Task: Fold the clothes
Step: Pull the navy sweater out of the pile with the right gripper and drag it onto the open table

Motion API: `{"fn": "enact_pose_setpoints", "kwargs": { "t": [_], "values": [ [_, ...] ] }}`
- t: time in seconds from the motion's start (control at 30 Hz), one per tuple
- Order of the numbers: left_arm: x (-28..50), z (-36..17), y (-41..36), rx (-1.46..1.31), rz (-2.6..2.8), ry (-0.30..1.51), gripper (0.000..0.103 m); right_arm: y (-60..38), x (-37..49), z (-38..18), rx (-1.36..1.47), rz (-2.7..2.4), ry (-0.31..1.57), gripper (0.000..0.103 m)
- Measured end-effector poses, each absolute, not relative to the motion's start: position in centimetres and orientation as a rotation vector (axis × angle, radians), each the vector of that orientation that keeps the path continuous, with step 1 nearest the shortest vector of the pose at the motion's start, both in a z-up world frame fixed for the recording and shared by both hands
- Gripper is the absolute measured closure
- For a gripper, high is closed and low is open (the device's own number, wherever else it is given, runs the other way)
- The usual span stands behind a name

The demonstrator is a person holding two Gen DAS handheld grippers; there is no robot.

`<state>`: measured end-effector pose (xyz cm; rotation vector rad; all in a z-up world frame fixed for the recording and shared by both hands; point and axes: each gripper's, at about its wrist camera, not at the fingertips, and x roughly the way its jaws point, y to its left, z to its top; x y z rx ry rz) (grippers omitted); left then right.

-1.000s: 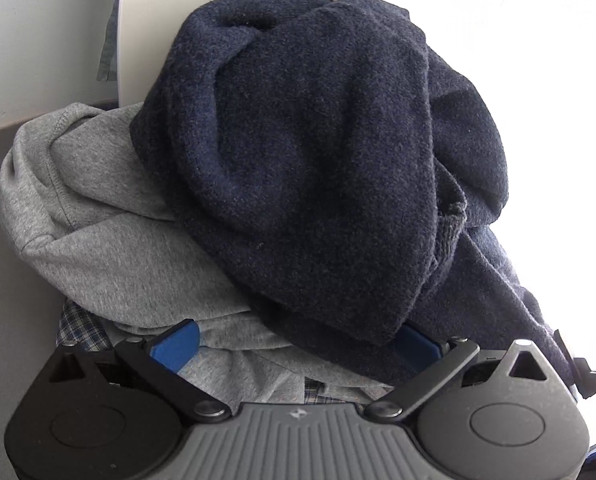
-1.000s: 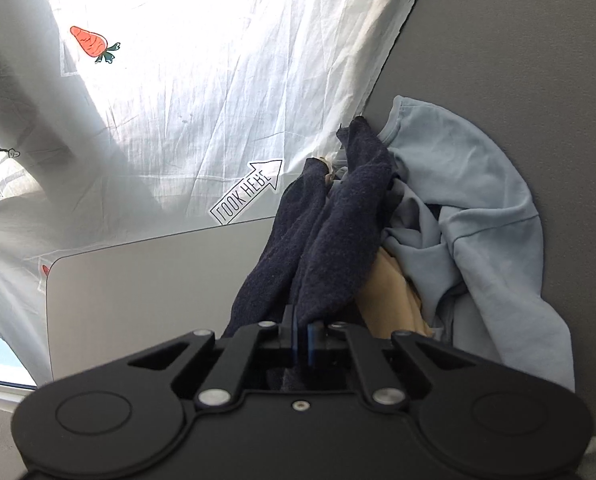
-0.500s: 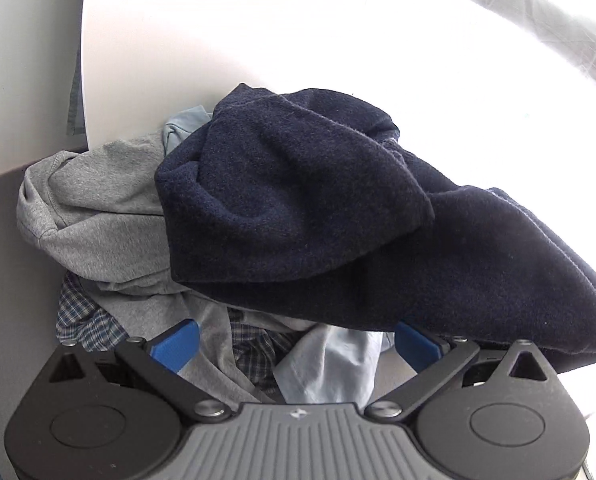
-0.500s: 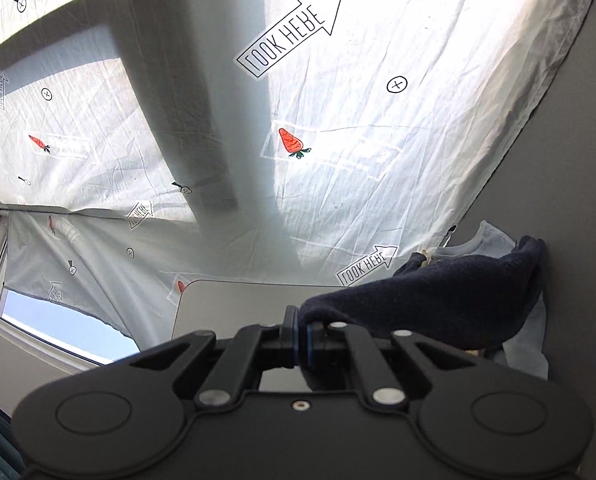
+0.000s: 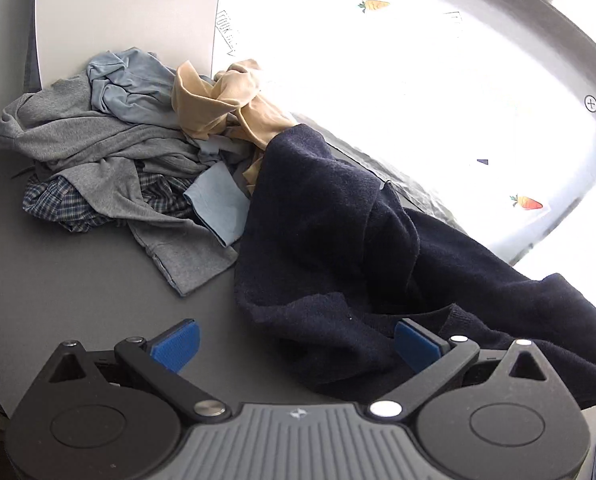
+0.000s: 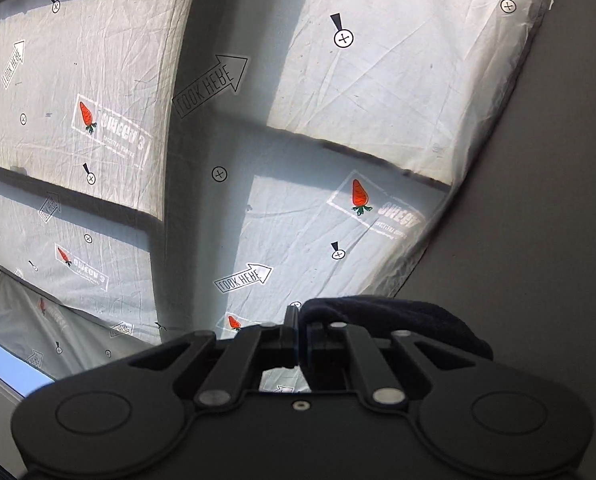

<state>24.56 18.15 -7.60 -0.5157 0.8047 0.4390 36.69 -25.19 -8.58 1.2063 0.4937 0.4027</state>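
Your right tool (image 6: pixel 298 340) is clamped on the navy sweater (image 5: pixel 337 240); your left tool (image 5: pixel 294 344) is spread wide over its hem on the tabletop (image 5: pixel 78 280).

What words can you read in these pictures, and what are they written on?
"LOOK HERE": in arrows printed on the white sheet, seen backwards through the cloth.
Words in the boxes beside the carrots: backwards and too blurred to read.
Clothes pile and navy sweater: no words.
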Motion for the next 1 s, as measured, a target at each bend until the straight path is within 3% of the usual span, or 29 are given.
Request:
{"fn": "enact_pose_setpoints", "kwargs": {
  "t": [0.27, 0.4, 0.63, 0.87, 1.0],
  "values": [
    [23.6, -9.0, 6.5, -0.445, 0.315, 0.861, 0.001, -43.9, 27.2, -10.3, 1.219, 0.099, 0.333, 0.099],
    [23.3, -9.9, 2.9, -0.440, 0.265, 0.892, 0.001, -49.0, 24.8, -10.6, 1.128, -0.007, 0.378, 0.099],
    [24.0, -11.2, 0.8, -0.401, 0.196, 0.934, 0.001, -48.7, 24.0, -14.0, 0.920, -0.129, 0.649, 0.094],
    [25.4, -12.0, 1.1, -0.387, 0.152, 0.936, 0.003, -45.3, 24.6, -13.2, 0.620, -0.149, 0.720, 0.068],
    [26.8, -11.6, 0.9, -0.323, 0.121, 0.916, 0.007, -43.4, 25.5, -12.3, 0.503, -0.178, 0.714, 0.064]
  ]
}}
